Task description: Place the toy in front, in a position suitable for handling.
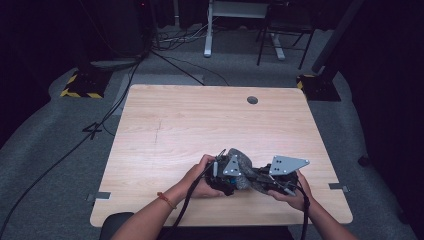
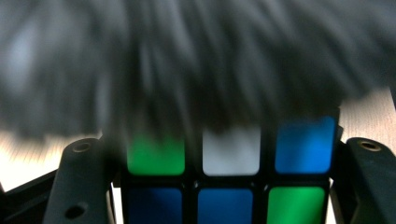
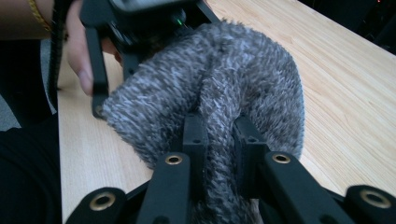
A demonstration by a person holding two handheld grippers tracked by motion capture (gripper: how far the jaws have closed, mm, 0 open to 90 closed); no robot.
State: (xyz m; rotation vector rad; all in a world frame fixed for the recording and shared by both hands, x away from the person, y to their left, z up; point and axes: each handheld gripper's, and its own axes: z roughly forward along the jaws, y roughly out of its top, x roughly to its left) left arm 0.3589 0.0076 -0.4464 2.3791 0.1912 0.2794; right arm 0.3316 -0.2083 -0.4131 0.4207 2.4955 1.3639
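From above, the person's two hands meet near the front edge of the wooden table (image 1: 200,120). The left gripper (image 1: 229,184) and the right gripper (image 1: 257,181) point toward each other, and a grey fuzzy cloth (image 1: 243,161) is bunched between them, lying on the table and touching both. The cube is hidden under the cloth and the tools here. A small round hole sits at the far side of the tabletop, well apart from the work.

In the left gripper view, the left gripper (image 2: 229,186) has its two black jaws closed against the sides of a puzzle cube (image 2: 231,179), so the cube is held. Green, white and blue squares show on its upper row, blue, blue and green below. The cloth (image 2: 196,65), blurred, hangs over the cube's top edge.

In the right gripper view, the right gripper (image 3: 219,140) pinches a raised fold of the cloth (image 3: 243,74) between nearly closed jaws. Beyond the cloth, the left gripper and the hand holding it press against the far side.
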